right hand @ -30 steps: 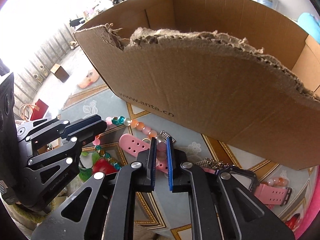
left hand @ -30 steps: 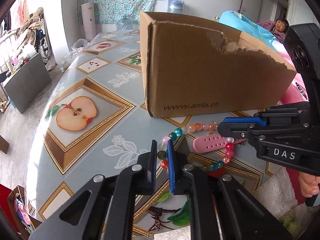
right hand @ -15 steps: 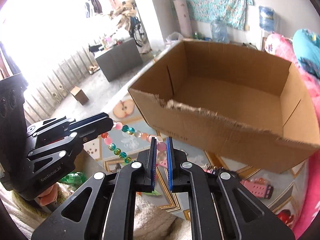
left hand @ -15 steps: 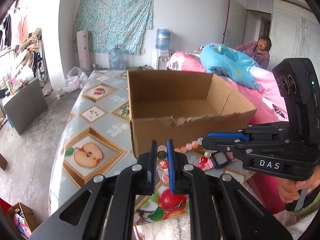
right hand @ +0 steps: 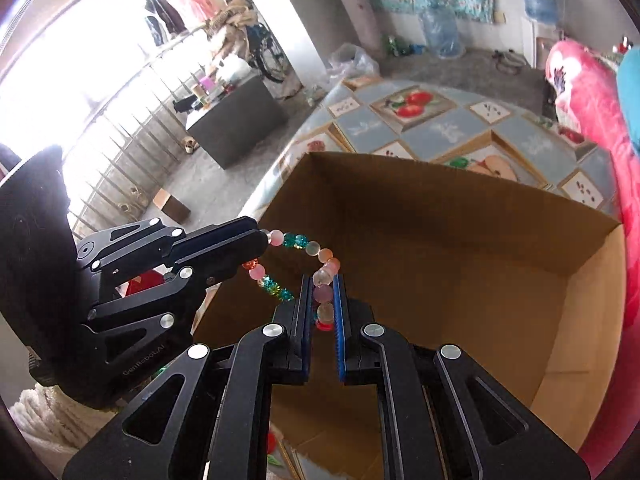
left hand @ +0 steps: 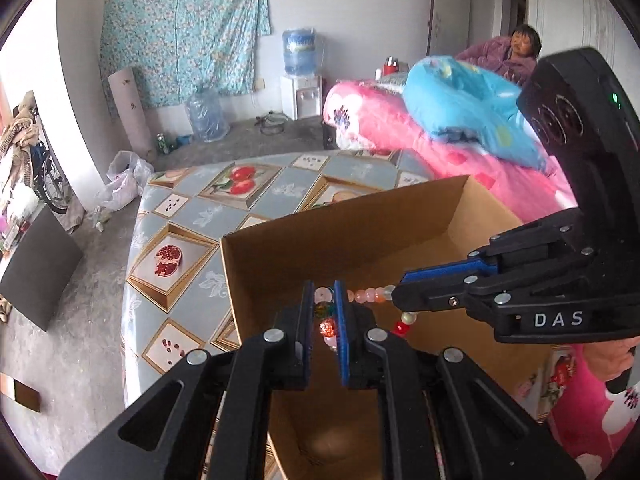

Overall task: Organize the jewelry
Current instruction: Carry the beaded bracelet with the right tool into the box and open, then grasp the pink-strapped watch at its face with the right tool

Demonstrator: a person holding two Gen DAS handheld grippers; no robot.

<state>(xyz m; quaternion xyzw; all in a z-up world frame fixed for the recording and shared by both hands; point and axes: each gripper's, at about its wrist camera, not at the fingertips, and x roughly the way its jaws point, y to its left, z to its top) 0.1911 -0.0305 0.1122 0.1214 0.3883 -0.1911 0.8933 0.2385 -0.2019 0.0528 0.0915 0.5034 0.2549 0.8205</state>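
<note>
above the cardboard box (right hand: 460,248), beaded bracelet (right hand: 320,258) gripped by both left hand-held gripper (left hand: 322,312) and right hand-held gripper (right hand: 322,300), fruit-print tablecloth (left hand: 180,216) around

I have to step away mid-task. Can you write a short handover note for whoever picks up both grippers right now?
Left gripper: shut on the bead bracelet.
Right gripper: shut on the same bracelet, at the other side of the loop.
Position: the bracelet hangs between both grippers, over the open cardboard box.
Done: bracelet lifted off the table and carried above the box.
Left: release it into the box. No other jewelry shows in these views.
</note>
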